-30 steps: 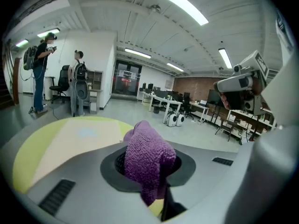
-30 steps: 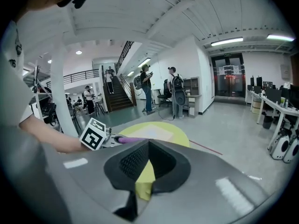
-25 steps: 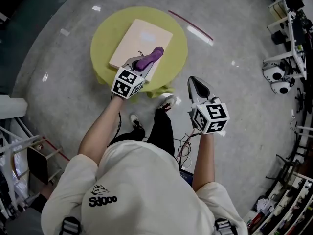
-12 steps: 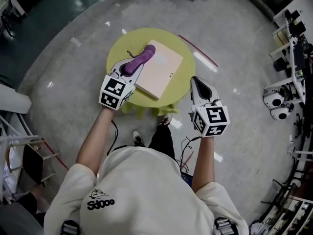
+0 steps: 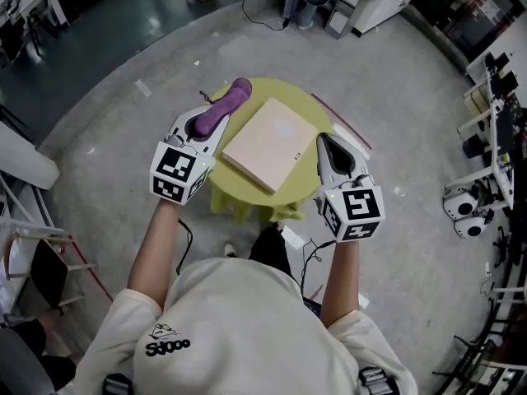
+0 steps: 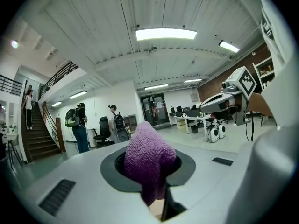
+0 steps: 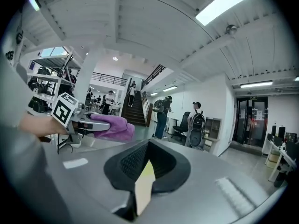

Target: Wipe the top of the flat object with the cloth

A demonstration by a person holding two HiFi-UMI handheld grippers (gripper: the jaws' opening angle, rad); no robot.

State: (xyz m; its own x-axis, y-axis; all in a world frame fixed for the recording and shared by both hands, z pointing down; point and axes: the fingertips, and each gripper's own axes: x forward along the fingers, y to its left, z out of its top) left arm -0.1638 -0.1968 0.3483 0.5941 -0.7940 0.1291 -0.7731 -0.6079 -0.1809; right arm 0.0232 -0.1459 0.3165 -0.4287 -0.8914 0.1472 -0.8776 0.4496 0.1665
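A beige flat board (image 5: 272,144) lies on a round yellow-green table (image 5: 309,105). My left gripper (image 5: 233,95) is shut on a purple cloth (image 5: 219,108), which sticks out past the jaws. It hangs left of the board, over the table's left rim, and the cloth is clear of the board. In the left gripper view the cloth (image 6: 148,161) fills the jaws. My right gripper (image 5: 324,142) is shut on nothing, at the board's right edge above the table rim. The right gripper view shows the left gripper with the cloth (image 7: 112,127).
A red strip (image 5: 344,127) lies on the grey floor behind the table. White machines (image 5: 461,214) and cluttered benches stand at the right, a chair (image 5: 45,274) at the left. People with backpacks (image 6: 78,125) stand by a staircase (image 6: 35,136) further off.
The left gripper has carried the cloth leftward across the board and off its left edge. The right gripper has closed in on the table's right side.
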